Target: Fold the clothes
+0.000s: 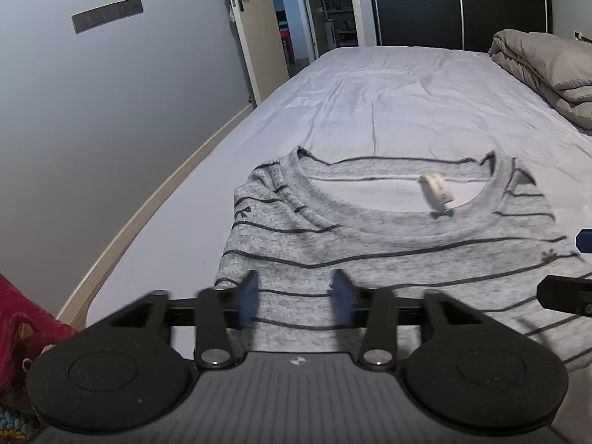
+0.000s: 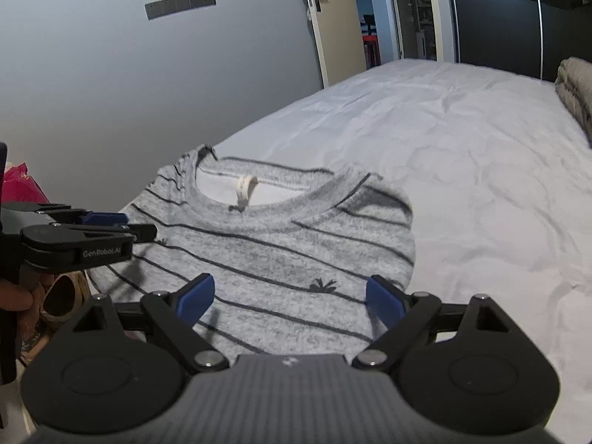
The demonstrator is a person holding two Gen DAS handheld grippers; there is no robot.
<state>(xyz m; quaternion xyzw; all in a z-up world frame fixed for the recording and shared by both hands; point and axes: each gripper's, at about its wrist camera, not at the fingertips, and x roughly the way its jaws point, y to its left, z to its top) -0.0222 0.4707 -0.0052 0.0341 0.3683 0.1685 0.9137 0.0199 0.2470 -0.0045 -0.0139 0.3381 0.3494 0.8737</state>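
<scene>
— Lying flat on the bed (image 1: 388, 85), near its front left corner, is that the grey striped sweater (image 1: 370, 244)?

— Yes. It lies folded to a compact shape with the neckline turned away from both cameras, and a white label (image 1: 436, 192) hangs inside the collar. Small dark palm motifs (image 2: 322, 285) dot the knit between the stripes.

— How does the left gripper (image 1: 298, 296) stand?

— It hovers over the sweater's near left part with its blue fingers (image 1: 248, 296) apart. Nothing is clamped between them; the fabric shows in the gap beneath. The picture blurs there.

— And the right gripper (image 2: 290, 298)?

— Its blue fingers (image 2: 196, 296) spread wide above the near right part of the sweater, and they hold nothing. The right view also shows the left gripper from the side at the left edge, above the sweater's left border, with part of a hand (image 2: 14, 296) behind it.

— Anything else on the bed?

— A folded grey-brown duvet (image 1: 547, 70) sits at the far right, well apart from the sweater. Something red (image 1: 22, 318) lies beside the bed at the lower left.
</scene>
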